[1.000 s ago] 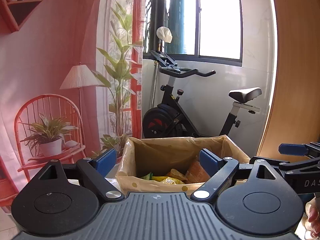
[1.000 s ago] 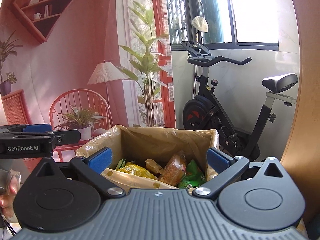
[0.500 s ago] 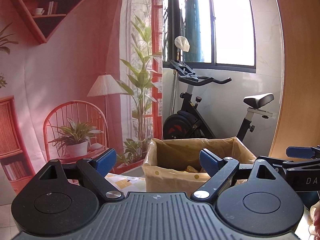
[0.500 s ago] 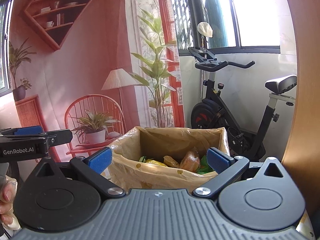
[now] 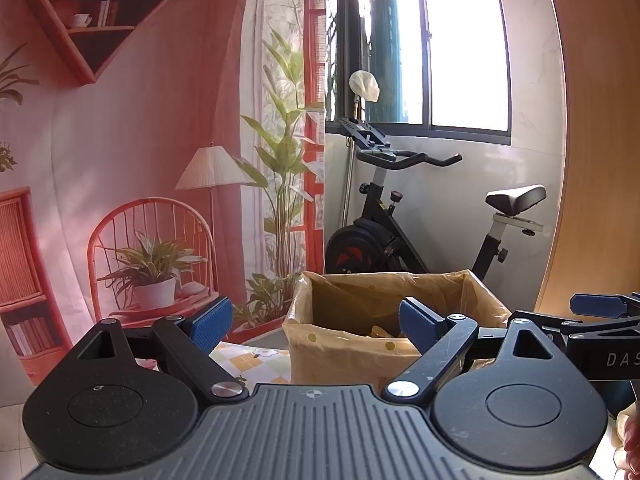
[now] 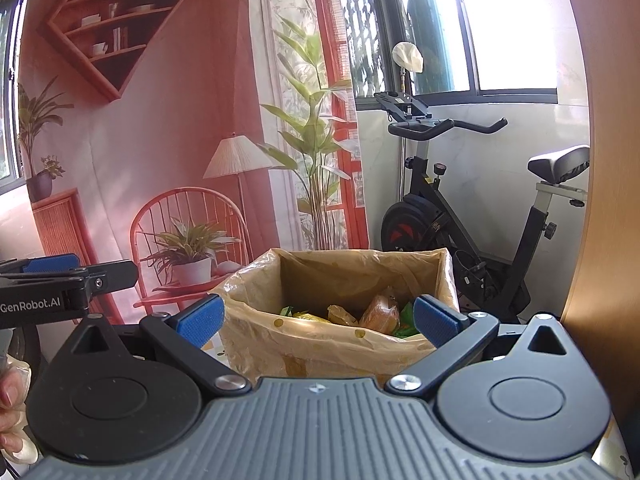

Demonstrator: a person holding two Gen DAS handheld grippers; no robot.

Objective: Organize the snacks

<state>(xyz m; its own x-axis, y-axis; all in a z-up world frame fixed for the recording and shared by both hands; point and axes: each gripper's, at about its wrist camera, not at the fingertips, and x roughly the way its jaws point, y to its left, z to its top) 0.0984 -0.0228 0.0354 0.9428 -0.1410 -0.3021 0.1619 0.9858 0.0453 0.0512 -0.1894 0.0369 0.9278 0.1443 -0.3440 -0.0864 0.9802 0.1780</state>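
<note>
A cardboard box [image 6: 320,344] lined with a yellow dotted plastic bag stands on the table ahead. Inside it lie several snack packets, among them an orange one [image 6: 380,312] and a green one [image 6: 406,316]. My right gripper [image 6: 316,318] is open and empty, held back from the box's near wall. In the left wrist view the same box [image 5: 344,352] sits right of centre, only a sliver of snacks showing. My left gripper [image 5: 316,320] is open too, nothing between its blue pads. Each gripper shows at the edge of the other's view.
The table has a checked yellow cloth [image 5: 252,360]. Behind it hangs a printed backdrop [image 6: 160,140] of a pink room. An exercise bike [image 6: 460,208] stands by the window, and a wooden panel [image 6: 600,200] rises at the right. A person's fingers [image 6: 12,400] hold the left gripper.
Both grippers have drawn back from over the box and tilted up a little. The box now looks smaller and lower, with fewer snacks visible. Both pairs of jaws stayed open.
</note>
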